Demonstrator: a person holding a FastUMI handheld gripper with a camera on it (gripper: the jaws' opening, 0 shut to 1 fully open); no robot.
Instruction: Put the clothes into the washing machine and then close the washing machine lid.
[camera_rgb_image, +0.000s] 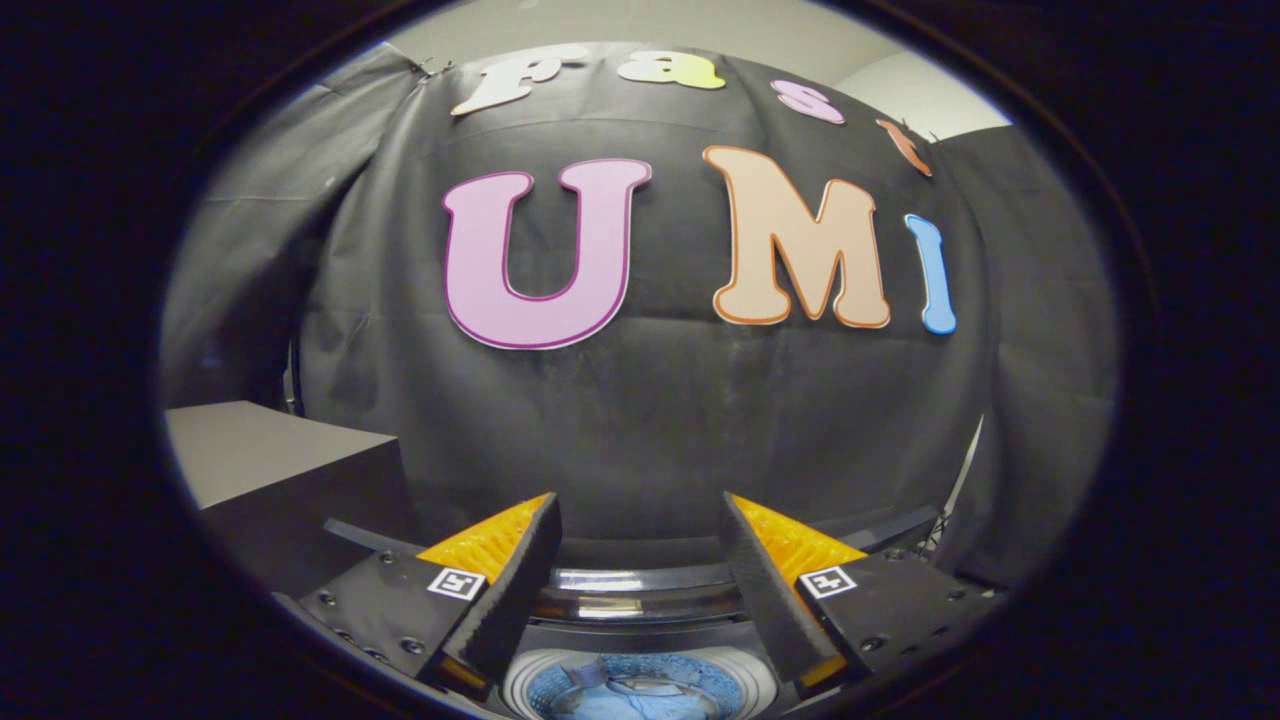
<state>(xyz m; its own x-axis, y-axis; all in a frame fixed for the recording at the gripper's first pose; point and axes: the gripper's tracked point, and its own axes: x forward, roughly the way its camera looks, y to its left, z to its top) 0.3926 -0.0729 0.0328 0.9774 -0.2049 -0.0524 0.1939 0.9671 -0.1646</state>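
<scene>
My gripper (640, 520) has its fingers spread wide, holding nothing. Low between them sits the round white washing machine tub (640, 685), and in it a soft blue bundle, probably the clothes (640, 705). Just beyond curves the glossy dark lid (640, 590), raised. Farther left stands a matte grey box (270, 465).
</scene>
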